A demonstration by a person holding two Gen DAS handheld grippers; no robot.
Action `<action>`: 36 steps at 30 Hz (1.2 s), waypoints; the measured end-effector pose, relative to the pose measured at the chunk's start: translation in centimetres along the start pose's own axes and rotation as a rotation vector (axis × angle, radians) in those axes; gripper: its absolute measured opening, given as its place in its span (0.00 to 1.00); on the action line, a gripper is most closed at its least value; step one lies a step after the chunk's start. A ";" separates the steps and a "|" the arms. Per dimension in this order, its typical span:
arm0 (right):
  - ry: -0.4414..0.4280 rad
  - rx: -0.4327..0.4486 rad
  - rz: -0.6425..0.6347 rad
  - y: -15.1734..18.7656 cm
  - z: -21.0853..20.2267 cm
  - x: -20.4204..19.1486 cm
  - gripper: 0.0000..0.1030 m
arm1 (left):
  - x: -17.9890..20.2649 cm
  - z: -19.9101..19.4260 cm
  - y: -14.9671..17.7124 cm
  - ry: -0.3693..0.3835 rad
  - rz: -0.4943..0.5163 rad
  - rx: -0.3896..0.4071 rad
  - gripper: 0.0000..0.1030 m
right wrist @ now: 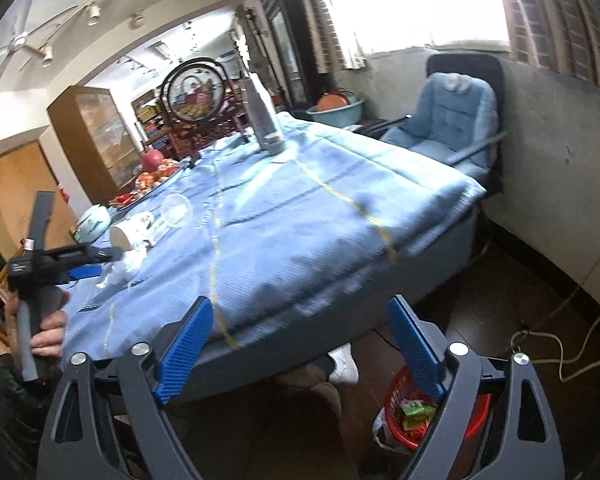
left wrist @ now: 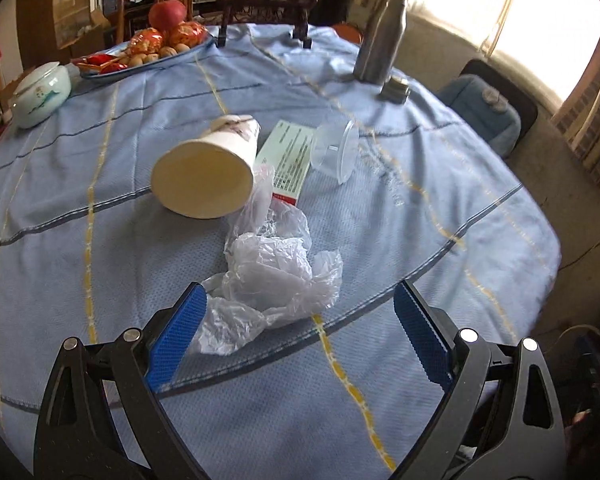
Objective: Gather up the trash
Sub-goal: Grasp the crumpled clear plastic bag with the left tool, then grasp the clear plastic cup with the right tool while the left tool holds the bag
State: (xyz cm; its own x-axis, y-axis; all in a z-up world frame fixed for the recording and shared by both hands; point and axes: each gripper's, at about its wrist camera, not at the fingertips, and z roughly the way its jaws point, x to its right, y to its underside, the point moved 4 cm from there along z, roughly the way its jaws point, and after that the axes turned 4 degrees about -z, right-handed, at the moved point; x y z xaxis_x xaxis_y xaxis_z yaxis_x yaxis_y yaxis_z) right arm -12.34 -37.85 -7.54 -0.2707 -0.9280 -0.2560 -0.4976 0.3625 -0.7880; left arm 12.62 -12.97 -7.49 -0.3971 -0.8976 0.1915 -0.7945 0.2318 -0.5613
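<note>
Blue woven tablecloth [left wrist: 380, 240] with yellow and dark stripes is covering the dining table, a cluttered room and a bright window sitting behind it. I'm holding the left gripper [left wrist: 296, 336] spread wide, nothing clamped, just over the crumpled clear plastic bag [left wrist: 272, 272]; one blue ribbed pad [left wrist: 176, 336] is sitting at the bag's near edge, and I cannot tell if it is touching. I'm holding the right gripper [right wrist: 300, 344] spread wide too, empty, off the table's near edge and above the red mesh basket [right wrist: 396, 424] on the dark floor.

Progress, as I'm judging it: some trash is already lying in the basket, green and red wrappers by the look of it, so the job is partly done. Most is still waiting on the table. Beyond the bag, touching it, the white paper cup [left wrist: 208, 172] is lying on its side, smooth-walled, open mouth facing me. Beside the cup the flat green-and-white cardboard box [left wrist: 288, 160] is lying with its red end under the bag's film. Just past the box the clear plastic cup [left wrist: 336, 150] is lying tipped over, thin and rigid.

The fruit plate [left wrist: 148, 60], porcelain jar [left wrist: 40, 92] and steel bottle [left wrist: 380, 40] at the far side don't look like trash.
</note>
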 end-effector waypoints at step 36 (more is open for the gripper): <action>-0.143 -0.214 -0.288 -11.1 22.7 -21.6 0.78 | -8.1 -3.7 -0.1 0.111 -0.095 0.172 0.38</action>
State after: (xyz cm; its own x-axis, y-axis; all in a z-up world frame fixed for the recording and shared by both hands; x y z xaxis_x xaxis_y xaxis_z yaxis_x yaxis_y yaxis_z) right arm 17.74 -23.73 -6.01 0.0157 -0.9915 -0.1290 -0.7016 0.0810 -0.7079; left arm 14.25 -4.29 -5.97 -0.3800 -0.8635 0.3316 -0.7445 0.0728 -0.6637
